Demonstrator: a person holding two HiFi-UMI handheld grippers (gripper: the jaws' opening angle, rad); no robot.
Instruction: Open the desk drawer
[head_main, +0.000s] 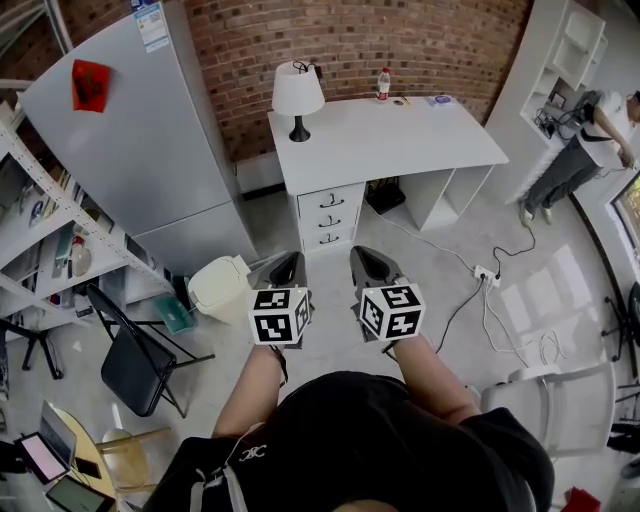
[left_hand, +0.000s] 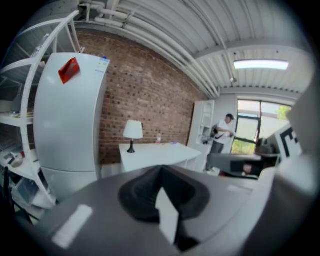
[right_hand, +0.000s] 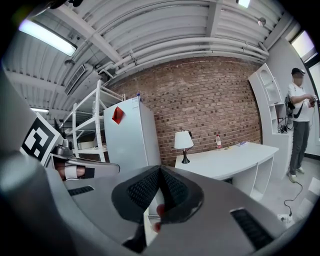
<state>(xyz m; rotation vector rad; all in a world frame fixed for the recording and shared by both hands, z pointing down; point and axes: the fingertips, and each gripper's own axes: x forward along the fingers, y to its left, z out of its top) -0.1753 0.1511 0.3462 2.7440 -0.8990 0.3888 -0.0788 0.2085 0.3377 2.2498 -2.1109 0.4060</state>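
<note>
The white desk (head_main: 400, 135) stands against the brick wall, its stack of three drawers (head_main: 331, 217) under the left end, all pushed in. Both grippers are held side by side in front of the person, well short of the desk. My left gripper (head_main: 289, 262) is shut with nothing in it, and my right gripper (head_main: 366, 256) is shut and empty too. In the left gripper view the jaws of the left gripper (left_hand: 160, 169) meet at a point below the distant desk (left_hand: 155, 155). In the right gripper view the right gripper (right_hand: 160, 169) points toward the desk (right_hand: 235, 157); the drawers are hidden behind the jaws.
A lamp (head_main: 298, 95) and a bottle (head_main: 383, 83) stand on the desk. A grey fridge (head_main: 140, 150) is at left, with a white bin (head_main: 220, 288) and a folding chair (head_main: 135, 365) nearer. A power strip (head_main: 487, 273) with cables lies at right; a person (head_main: 585, 150) stands by the shelves.
</note>
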